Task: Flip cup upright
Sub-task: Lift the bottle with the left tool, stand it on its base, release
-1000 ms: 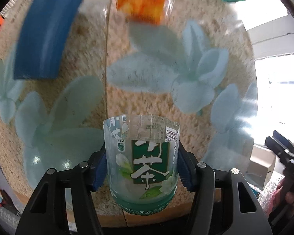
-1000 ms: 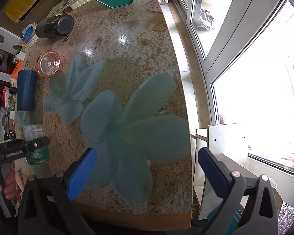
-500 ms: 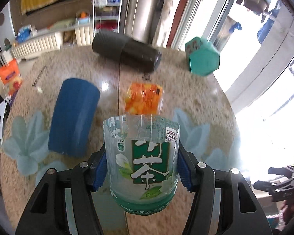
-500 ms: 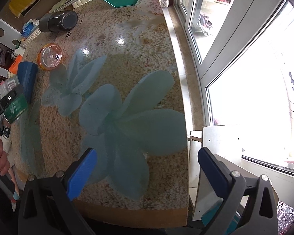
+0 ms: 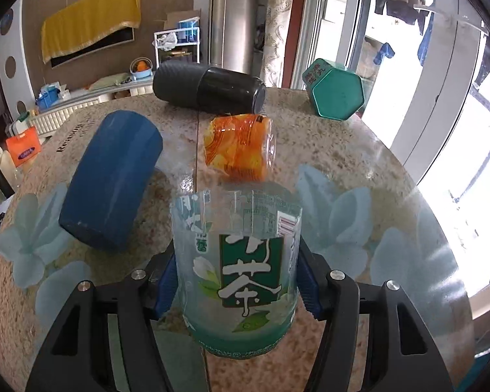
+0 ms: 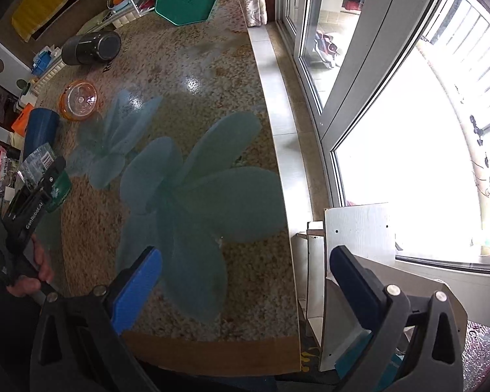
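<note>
My left gripper [image 5: 236, 281] is shut on a clear plastic cup [image 5: 236, 261] cut from a green-labelled tea bottle; its open rim points away from the camera and its green base is towards me. The same cup [image 6: 44, 176] shows at the far left of the right wrist view, held tilted above the table's left edge. My right gripper [image 6: 245, 277] is open and empty over the near edge of the granite table [image 6: 196, 65].
On the table lie a blue cup [image 5: 111, 179] on its side, an orange-labelled clear cup [image 5: 236, 148], a black cylinder [image 5: 209, 89] and a green hexagonal tin [image 5: 334, 89]. A window wall [image 6: 392, 98] runs along the right. A white board [image 6: 356, 228] stands beyond the table's right corner.
My left gripper has tilted up with the cup, from looking down at the table to looking across it. The right gripper has barely moved.
</note>
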`<move>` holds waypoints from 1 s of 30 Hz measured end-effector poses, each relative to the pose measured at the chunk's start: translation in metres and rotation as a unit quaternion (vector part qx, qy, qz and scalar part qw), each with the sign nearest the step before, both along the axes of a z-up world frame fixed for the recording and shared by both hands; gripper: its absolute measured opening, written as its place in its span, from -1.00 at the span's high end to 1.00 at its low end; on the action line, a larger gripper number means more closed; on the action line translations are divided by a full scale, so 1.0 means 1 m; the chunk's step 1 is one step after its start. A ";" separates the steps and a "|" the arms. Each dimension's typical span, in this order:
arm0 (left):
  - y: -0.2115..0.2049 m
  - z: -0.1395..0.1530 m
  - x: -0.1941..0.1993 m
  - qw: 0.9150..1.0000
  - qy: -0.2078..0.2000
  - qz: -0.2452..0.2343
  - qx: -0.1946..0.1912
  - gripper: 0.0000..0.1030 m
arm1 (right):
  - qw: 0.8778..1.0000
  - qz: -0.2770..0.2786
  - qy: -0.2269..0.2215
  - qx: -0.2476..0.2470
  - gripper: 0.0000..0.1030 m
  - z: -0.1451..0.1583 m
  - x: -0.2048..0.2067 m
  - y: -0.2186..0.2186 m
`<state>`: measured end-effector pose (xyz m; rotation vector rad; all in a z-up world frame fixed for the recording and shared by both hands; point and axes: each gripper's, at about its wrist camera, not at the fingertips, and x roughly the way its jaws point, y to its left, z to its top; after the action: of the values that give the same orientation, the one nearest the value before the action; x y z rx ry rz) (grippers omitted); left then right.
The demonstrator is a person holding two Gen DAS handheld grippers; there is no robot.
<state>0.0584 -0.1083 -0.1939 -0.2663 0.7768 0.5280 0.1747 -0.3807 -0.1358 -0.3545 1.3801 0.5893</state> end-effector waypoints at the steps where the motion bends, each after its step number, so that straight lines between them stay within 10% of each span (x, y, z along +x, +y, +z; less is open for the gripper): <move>1: -0.001 -0.001 -0.001 1.000 -0.001 0.002 0.003 -0.27 | 1.000 0.002 0.001 -0.001 -1.00 -0.001 -0.001 0.001; 9: -0.002 0.000 -0.005 1.000 0.002 -0.011 -0.012 -0.32 | 1.000 0.014 0.017 -0.008 -1.00 -0.002 -0.011 0.006; 16: 0.000 -0.008 -0.002 0.998 0.030 -0.031 -0.045 -0.95 | 1.000 0.011 0.024 -0.009 -1.00 -0.002 -0.012 0.009; 30: 0.007 0.039 -0.016 0.990 0.060 -0.094 -0.091 -0.98 | 1.000 0.017 0.017 0.005 -1.00 0.004 -0.025 0.047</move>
<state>0.0427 -0.1012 -0.1552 -0.3273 0.9583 0.2964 0.1501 -0.3335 -0.1317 -0.3623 1.4066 0.6318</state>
